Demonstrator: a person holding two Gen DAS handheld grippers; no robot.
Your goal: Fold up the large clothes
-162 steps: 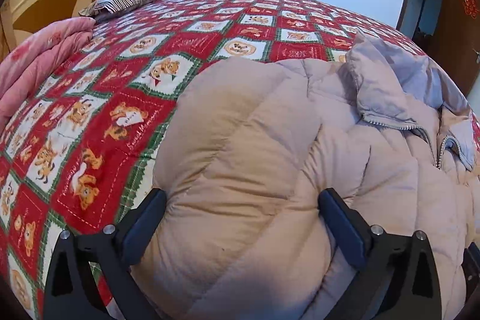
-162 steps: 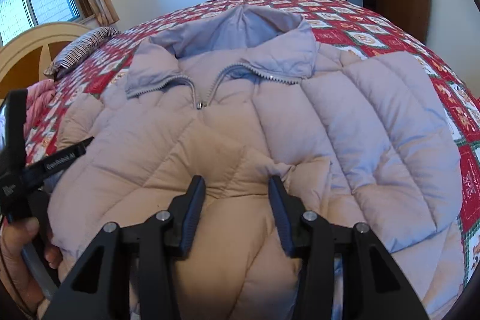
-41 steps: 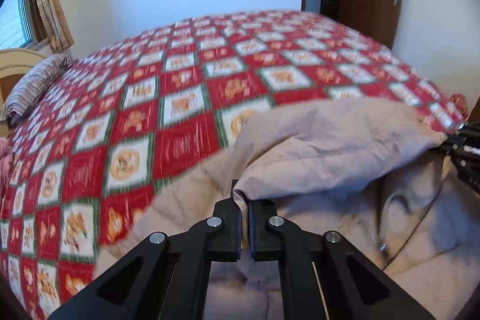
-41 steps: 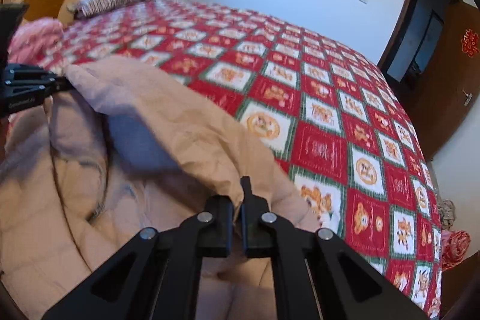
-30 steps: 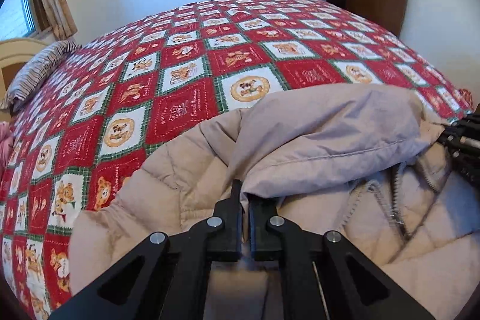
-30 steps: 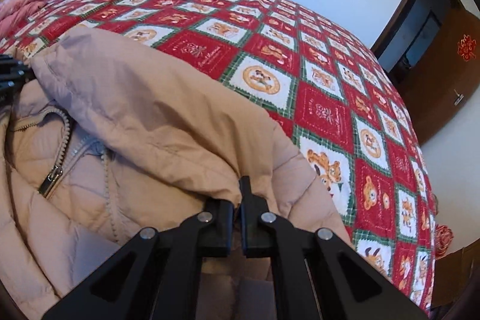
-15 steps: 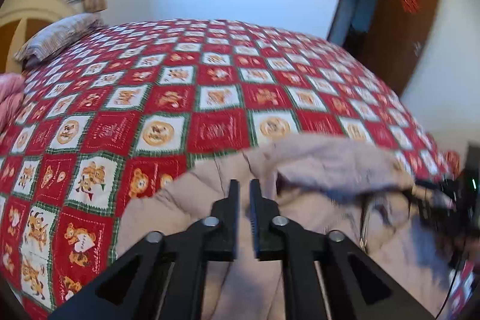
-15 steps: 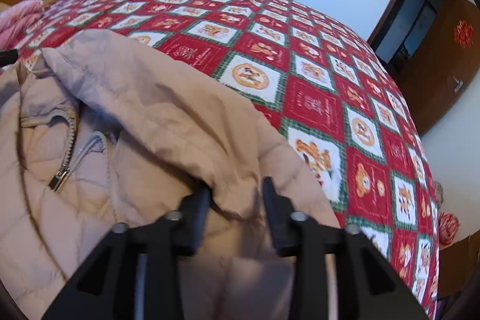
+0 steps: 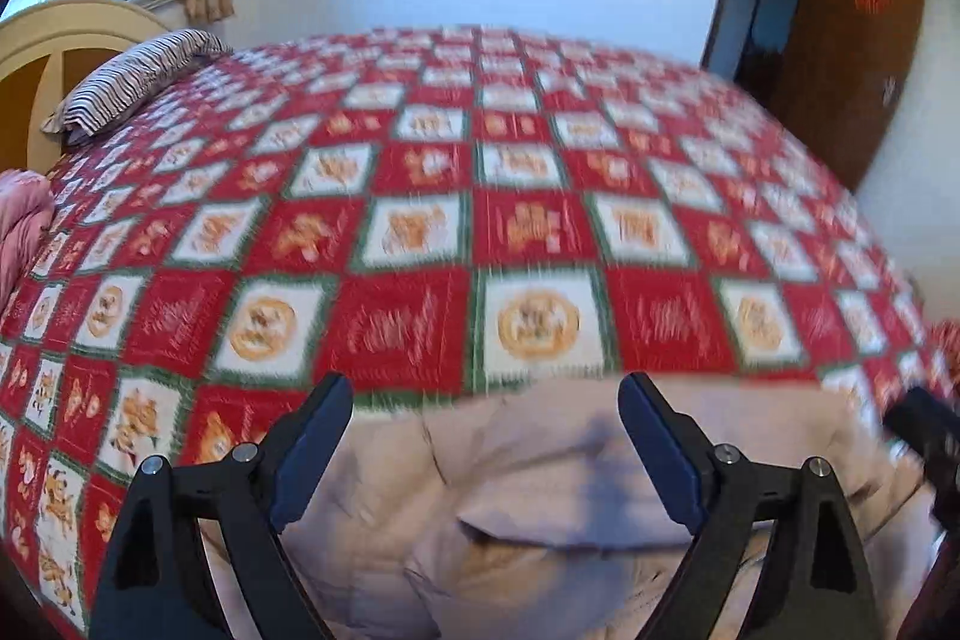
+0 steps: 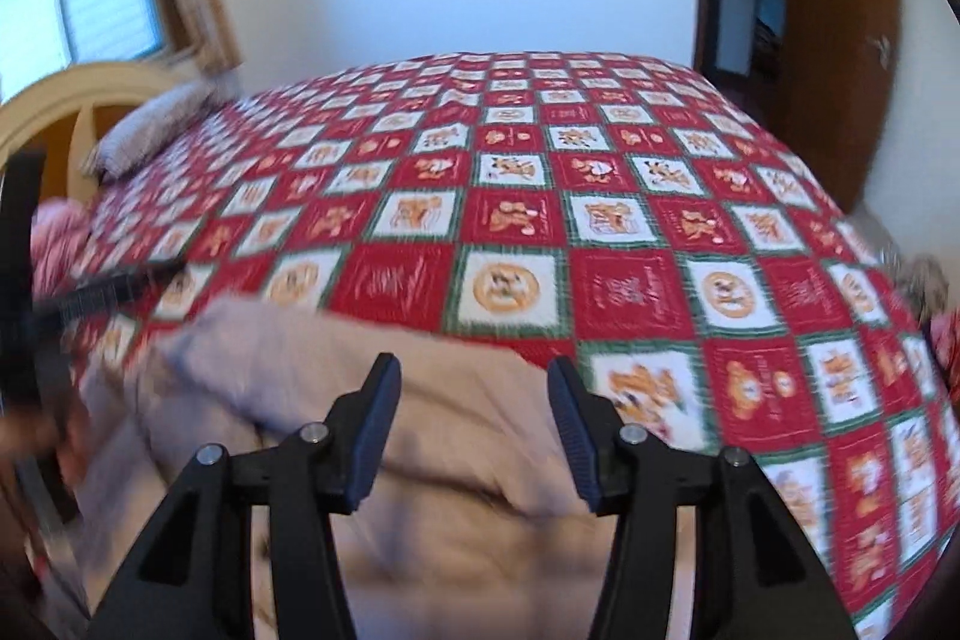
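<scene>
A beige quilted down jacket [image 9: 528, 514] lies folded over on itself on the near part of the bed, also low in the right wrist view as the jacket [image 10: 444, 466]. My left gripper [image 9: 485, 451] hangs just above it, its jaws opening wide, with no fabric pressed by the blue pads. My right gripper [image 10: 474, 427] stands about half open and still opening over the jacket's folded edge, with nothing gripped. The other gripper shows as a dark blur at the right edge [image 9: 927, 436] and at the left edge [image 10: 90, 298].
A red, green and white checked bedspread [image 9: 522, 220] covers the bed beyond the jacket. A striped pillow [image 9: 135, 79] and a cream headboard [image 9: 54, 40] stand far left, with pink bedding [image 9: 21, 220] beside them. A brown door [image 10: 840, 22] is far right.
Both grippers were shut on the jacket's folded fabric a second ago; both have let go, opened and lifted back, and the jacket now lies lower in both views.
</scene>
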